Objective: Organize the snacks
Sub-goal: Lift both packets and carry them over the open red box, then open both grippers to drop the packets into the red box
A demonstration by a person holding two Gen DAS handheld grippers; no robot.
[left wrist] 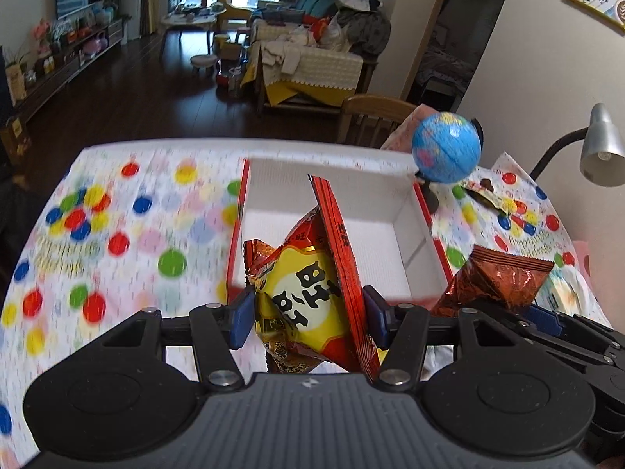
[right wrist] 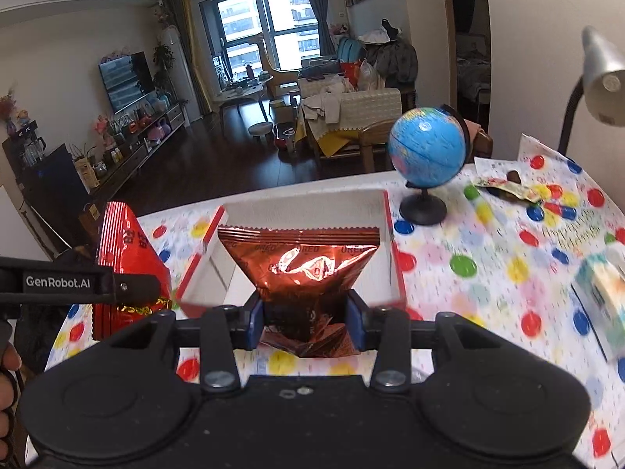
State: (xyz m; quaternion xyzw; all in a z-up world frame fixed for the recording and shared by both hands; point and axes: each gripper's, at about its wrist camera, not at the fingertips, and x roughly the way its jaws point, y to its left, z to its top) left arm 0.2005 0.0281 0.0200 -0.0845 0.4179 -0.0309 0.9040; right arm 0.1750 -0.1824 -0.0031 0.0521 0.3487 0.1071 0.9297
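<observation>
Left wrist view first, and the biggest thing out there is the tabletop (left wrist: 117, 211) under its spotted cloth, with the white, red-sided box (left wrist: 340, 191) sitting dead ahead at twelve o'clock. Over its near rim hangs the red-and-yellow snack bag (left wrist: 308, 289), pinched between the blue pads of the left tool (left wrist: 308, 312), jaws closed in tight on the bag's lower half. At two o'clock stands the globe (left wrist: 445, 148), well clear of the box. Over to the right wrist view: the right tool (right wrist: 306, 318) is clamped on the bottom of a copper foil packet (right wrist: 308, 262), also held up in front of the box at twelve. Both bags look light, crinkly and puffed with air, so I'd judge them slippery and easy to crush; a grip low on the flat sealed edge seems the safe hold. Smallest of all, loose wrappers (right wrist: 504, 187) lie at one o'clock, beyond the globe.
</observation>
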